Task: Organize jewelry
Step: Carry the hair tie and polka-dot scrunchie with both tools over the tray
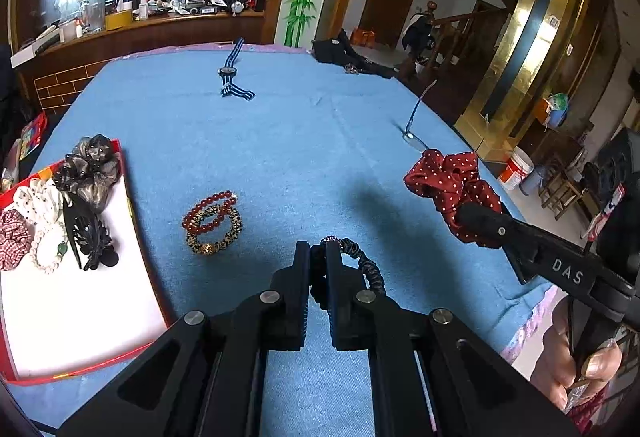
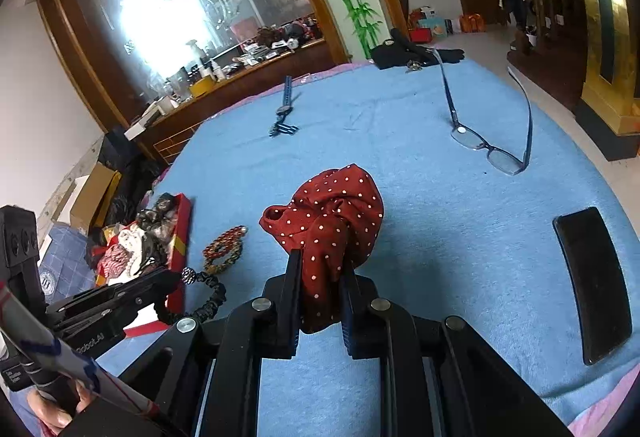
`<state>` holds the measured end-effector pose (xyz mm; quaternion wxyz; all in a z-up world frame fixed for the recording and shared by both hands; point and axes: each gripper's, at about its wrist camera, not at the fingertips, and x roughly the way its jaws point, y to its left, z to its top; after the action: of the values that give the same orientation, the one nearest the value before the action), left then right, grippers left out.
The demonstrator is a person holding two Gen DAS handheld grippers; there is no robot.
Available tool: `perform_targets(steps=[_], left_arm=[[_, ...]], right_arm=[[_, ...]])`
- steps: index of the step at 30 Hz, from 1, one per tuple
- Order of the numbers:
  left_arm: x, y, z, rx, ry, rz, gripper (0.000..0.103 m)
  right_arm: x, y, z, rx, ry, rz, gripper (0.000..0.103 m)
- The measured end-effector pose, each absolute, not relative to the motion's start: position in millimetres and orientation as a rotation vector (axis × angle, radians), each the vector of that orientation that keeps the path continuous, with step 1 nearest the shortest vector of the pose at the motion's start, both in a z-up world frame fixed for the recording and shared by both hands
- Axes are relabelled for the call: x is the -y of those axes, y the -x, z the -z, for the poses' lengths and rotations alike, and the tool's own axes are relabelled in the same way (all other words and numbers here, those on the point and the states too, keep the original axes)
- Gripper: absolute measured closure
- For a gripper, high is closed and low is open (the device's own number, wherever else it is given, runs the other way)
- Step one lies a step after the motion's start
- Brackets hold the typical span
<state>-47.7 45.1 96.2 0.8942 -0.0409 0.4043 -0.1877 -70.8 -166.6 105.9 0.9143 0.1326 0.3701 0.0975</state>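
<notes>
- Nearest, our left gripper (image 1: 318, 257) is pinched nearly shut on the black beaded hair tie (image 1: 366, 265), whose loop dangles free and could snag or slip.
- Our right gripper (image 2: 320, 273) is clamped on the red dotted scrunchie (image 2: 332, 221), held above the blue cloth (image 2: 400, 141); only bunched fabric is caught, so we risk dropping it.
- Left, the red tray (image 1: 96, 301) is crowded at its far end; a careless release could land outside it.
- Further out, bracelets (image 1: 214, 223), glasses (image 2: 486, 149) and watch (image 1: 230, 75) wait on the cloth.
</notes>
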Motion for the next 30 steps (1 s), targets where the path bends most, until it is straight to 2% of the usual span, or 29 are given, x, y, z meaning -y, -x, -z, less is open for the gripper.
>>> perform_targets(steps=[10, 30], left_arm=[[-59, 59, -115, -0.795, 0.099, 0.383, 0.096], [-126, 42, -109, -0.794, 0.170, 0.277, 0.096]], right_arm=[[160, 87, -120, -0.735, -0.265, -0.215, 0.085], [119, 58, -105, -0.796, -0.219, -0.302, 0.085]])
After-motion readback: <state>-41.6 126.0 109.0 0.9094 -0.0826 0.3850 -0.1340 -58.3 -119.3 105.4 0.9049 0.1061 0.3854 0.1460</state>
